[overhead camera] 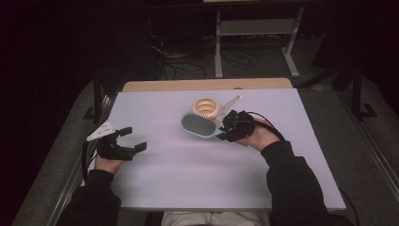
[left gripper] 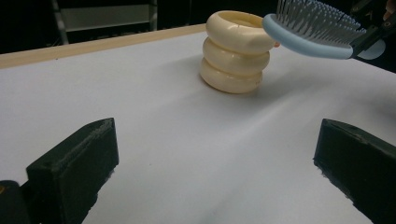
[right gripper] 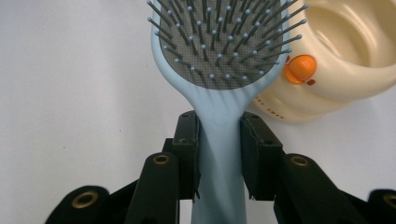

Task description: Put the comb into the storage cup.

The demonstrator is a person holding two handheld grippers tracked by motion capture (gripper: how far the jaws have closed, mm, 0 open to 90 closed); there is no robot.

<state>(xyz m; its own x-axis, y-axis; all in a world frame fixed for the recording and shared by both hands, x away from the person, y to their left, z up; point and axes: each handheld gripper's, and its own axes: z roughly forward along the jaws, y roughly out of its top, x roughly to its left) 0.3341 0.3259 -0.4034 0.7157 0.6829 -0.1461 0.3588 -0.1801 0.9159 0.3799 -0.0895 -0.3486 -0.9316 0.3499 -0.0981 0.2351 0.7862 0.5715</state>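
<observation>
Hairbrush (overhead camera: 200, 126) handle sits pinched between the jaws of our right gripper (overhead camera: 229, 126), pads pressing both sides of the pale blue neck just below the bristle pad, as the right gripper view shows (right gripper: 219, 116). We carry the brush clear of the white table (overhead camera: 188, 179), bristles up, its long axis running from the gripper out to our left, the head just in front of the cream ringed container (overhead camera: 206, 108) and close beside its rim. Our judgement: any move into that container means swinging the head away from us, since the opening lies just beyond the head. Our left gripper (overhead camera: 133, 139) rests well apart at the table's left, jaws spread wide with nothing between them, so the right hand is far nearer
</observation>
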